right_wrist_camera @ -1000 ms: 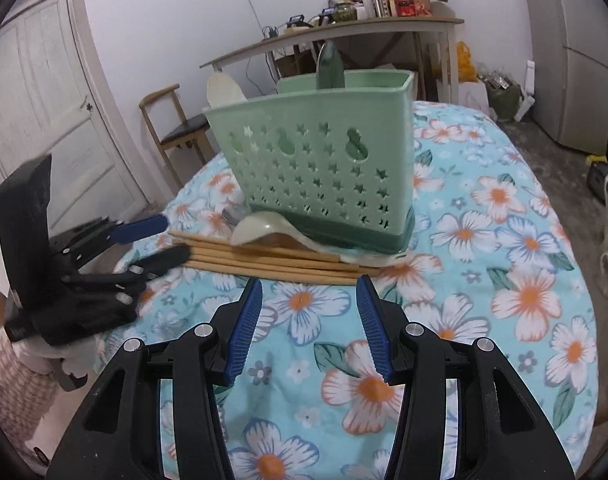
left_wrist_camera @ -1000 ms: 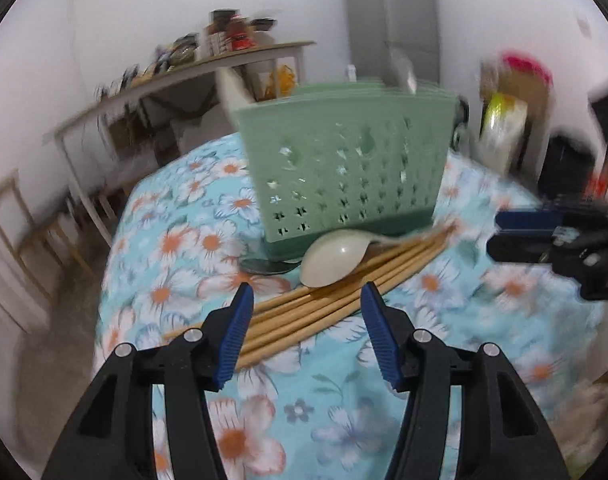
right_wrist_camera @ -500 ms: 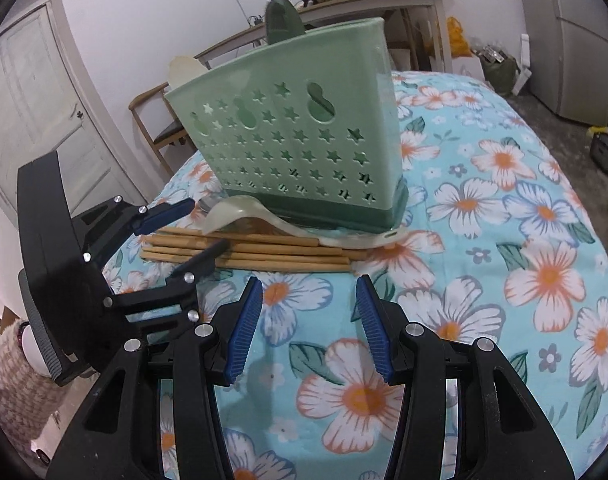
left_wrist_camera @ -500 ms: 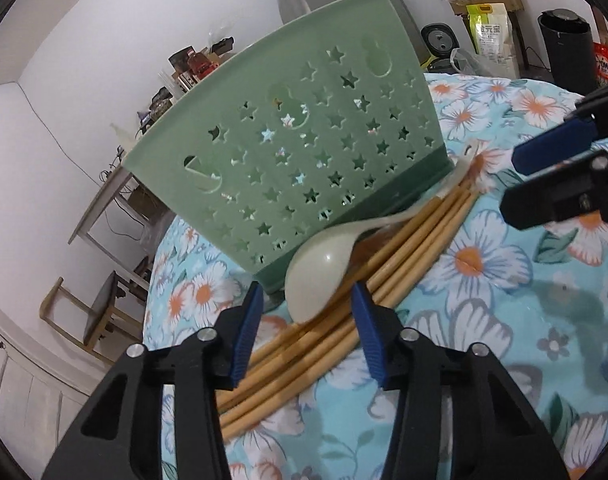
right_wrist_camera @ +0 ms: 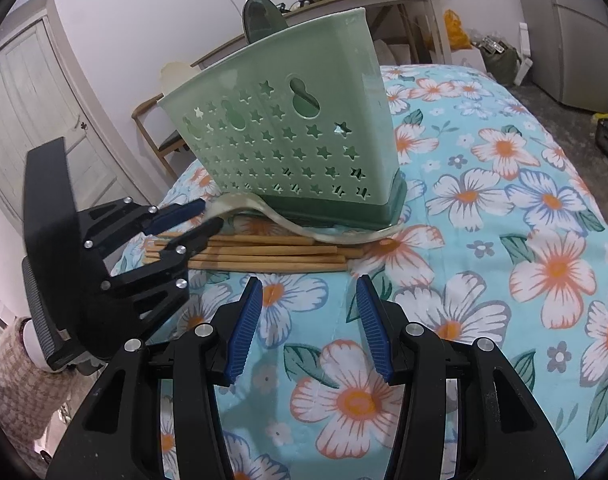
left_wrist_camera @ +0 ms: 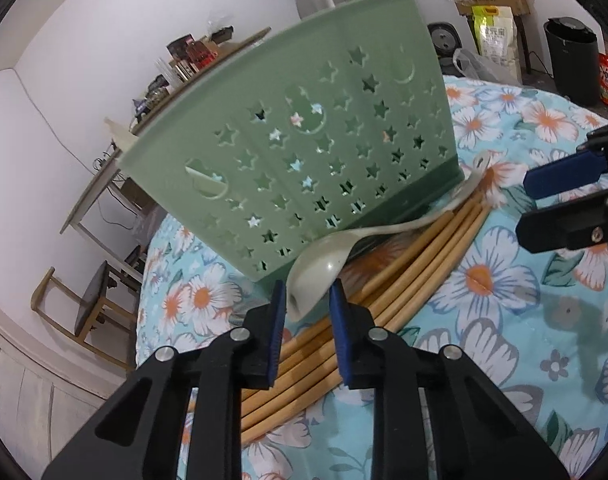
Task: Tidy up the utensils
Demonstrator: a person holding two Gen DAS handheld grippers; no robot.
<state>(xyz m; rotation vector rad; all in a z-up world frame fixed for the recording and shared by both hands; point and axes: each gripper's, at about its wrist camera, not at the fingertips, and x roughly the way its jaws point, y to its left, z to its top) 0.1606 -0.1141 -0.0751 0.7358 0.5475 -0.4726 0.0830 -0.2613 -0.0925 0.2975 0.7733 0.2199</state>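
Closing in on the pale spoon (left_wrist_camera: 324, 270), the left tool (left_wrist_camera: 304, 304) now sits much nearer the caddy than a second ago, when it hung back over the chopsticks with its jaws spread wide. Its jaws are closing at this moment, and the bowl of the spoon lies between the blue pads; whether they already press on it I cannot tell, since a sliver of gap seems to remain on each side. That suggests the spoon is the first piece chosen, with the lift and the drop into the green caddy (left_wrist_camera: 304, 152) not yet begun.

The spoon rests on top of the bundle of wooden chopsticks (left_wrist_camera: 404, 280), its handle curving along the foot of the caddy, all of it on the flowered cloth of the worktop (right_wrist_camera: 504, 240). Two utensils already stand inside the caddy, a dark green one and a cream one poking above the rim.

The right tool (right_wrist_camera: 308, 328) hovers over bare cloth near the chopstick ends, its jaws about half spread as before, holding nothing and touching nothing.
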